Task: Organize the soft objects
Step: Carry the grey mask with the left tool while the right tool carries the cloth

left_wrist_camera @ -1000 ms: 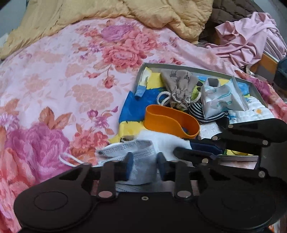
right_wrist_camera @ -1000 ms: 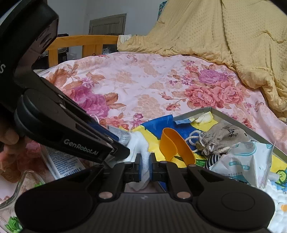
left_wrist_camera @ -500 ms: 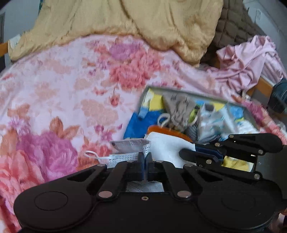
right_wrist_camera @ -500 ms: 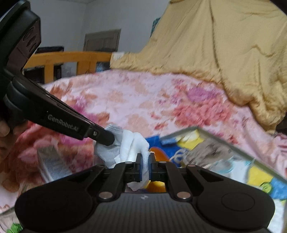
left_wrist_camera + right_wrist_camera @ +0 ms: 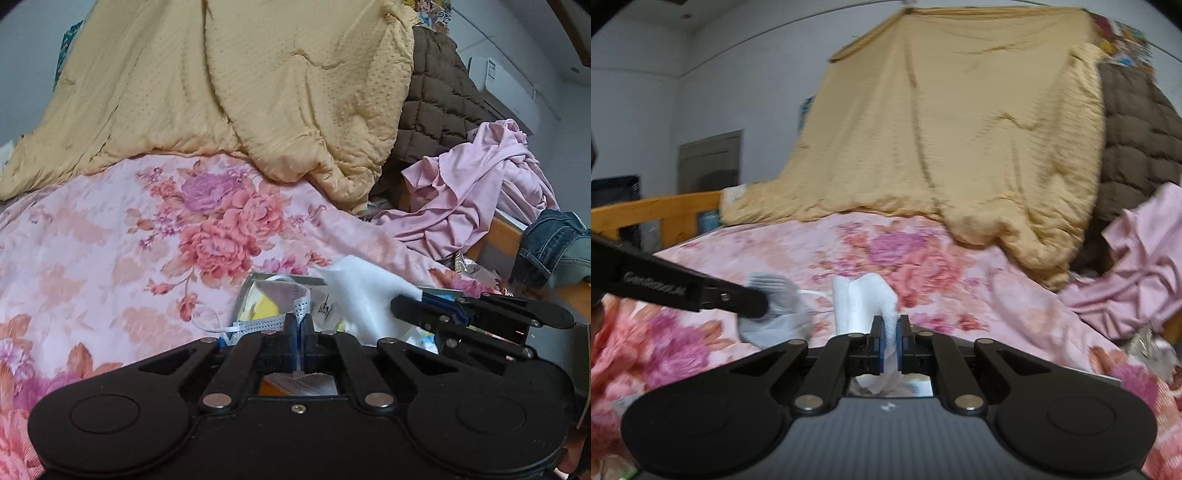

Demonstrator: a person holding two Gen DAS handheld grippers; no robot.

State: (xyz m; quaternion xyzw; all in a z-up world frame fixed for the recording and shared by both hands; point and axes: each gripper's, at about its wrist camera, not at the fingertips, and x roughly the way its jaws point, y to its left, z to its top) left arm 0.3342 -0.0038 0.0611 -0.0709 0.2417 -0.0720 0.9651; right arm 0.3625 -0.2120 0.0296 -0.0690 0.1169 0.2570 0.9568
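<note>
left wrist view: left gripper (image 5: 299, 326) clamped on grey face mask (image 5: 258, 325), held above floral bedsheet (image 5: 129, 240) beside tray (image 5: 255, 280). right gripper (image 5: 891, 334) pinches white cloth (image 5: 864, 299), raised over the sheet.

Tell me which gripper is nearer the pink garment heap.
Right. The right gripper, shut on the white cloth, sits below the pink garment heap; the left gripper, holding the face mask, is farther left.

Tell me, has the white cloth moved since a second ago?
Yes. The white cloth, in the right gripper, has risen from the tray.
</note>
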